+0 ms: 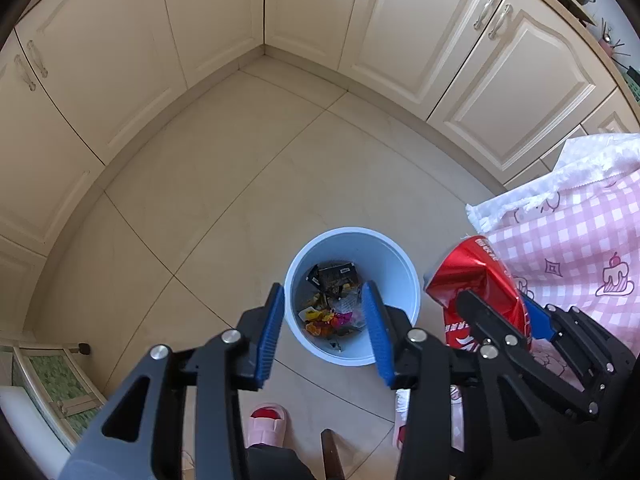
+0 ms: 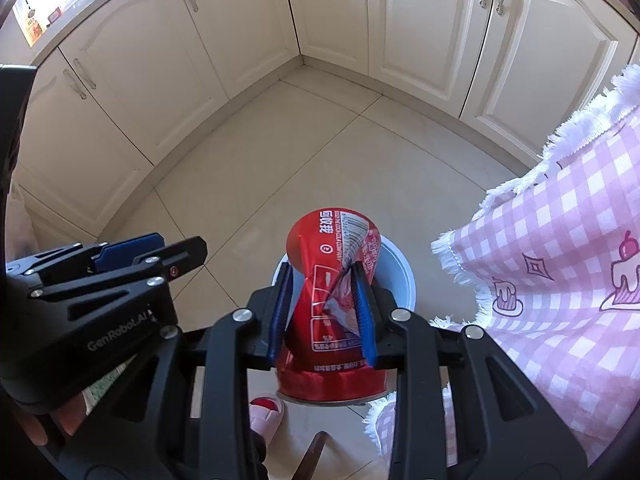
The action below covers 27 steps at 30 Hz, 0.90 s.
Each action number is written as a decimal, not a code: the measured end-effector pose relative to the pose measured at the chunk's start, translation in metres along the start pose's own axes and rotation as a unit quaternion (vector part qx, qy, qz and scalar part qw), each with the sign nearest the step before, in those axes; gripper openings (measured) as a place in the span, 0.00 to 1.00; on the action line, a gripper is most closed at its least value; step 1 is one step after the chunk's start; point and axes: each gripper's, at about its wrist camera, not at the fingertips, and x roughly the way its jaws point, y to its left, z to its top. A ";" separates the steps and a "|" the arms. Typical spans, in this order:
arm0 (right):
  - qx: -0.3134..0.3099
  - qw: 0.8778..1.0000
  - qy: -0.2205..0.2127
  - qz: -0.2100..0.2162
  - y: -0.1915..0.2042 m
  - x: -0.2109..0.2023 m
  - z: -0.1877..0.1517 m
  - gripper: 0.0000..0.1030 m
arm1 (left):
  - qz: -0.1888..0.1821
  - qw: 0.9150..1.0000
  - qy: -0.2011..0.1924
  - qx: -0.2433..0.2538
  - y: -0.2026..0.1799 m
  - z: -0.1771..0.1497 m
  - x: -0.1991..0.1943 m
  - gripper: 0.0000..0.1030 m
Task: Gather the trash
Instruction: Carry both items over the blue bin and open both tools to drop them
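A round white trash bin (image 1: 394, 258) stands on the tiled floor, holding several crumpled wrappers (image 1: 334, 300). My left gripper (image 1: 325, 314) hangs above it, open, with nothing between its blue pads. To its right my right gripper (image 1: 496, 308) is shut on a crushed red can (image 1: 476, 280). In the right wrist view the right gripper (image 2: 324, 292) squeezes the dented red can (image 2: 324, 320) over the bin (image 2: 400, 276), which the can largely hides. The left gripper (image 2: 160, 250) shows at the left of that view.
Cream cabinet doors (image 1: 440, 40) wrap the far corner. A pink checked tablecloth (image 1: 568, 240) hangs at the right, close to the bin. A pink slipper (image 1: 267, 426) and a person's hand (image 2: 68, 420) are near the lower edge. A glass-fronted stand (image 1: 48, 384) sits lower left.
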 end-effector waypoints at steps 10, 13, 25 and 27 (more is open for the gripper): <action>0.013 1.000 -0.001 -0.005 -0.006 0.001 0.003 0.30 | -0.003 1.000 0.007 -0.004 0.000 -0.001 0.002 0.39; 0.014 1.000 -0.001 -0.005 -0.008 0.000 0.003 0.30 | -0.003 1.000 0.008 -0.002 -0.002 -0.001 0.003 0.39; 0.018 1.000 -0.009 -0.004 -0.008 -0.032 -0.006 0.45 | -0.012 1.000 -0.004 0.003 -0.007 -0.016 -0.028 0.43; 0.012 1.000 -0.022 -0.013 -0.006 -0.051 -0.009 0.45 | -0.012 1.000 -0.015 0.007 -0.008 -0.022 -0.044 0.47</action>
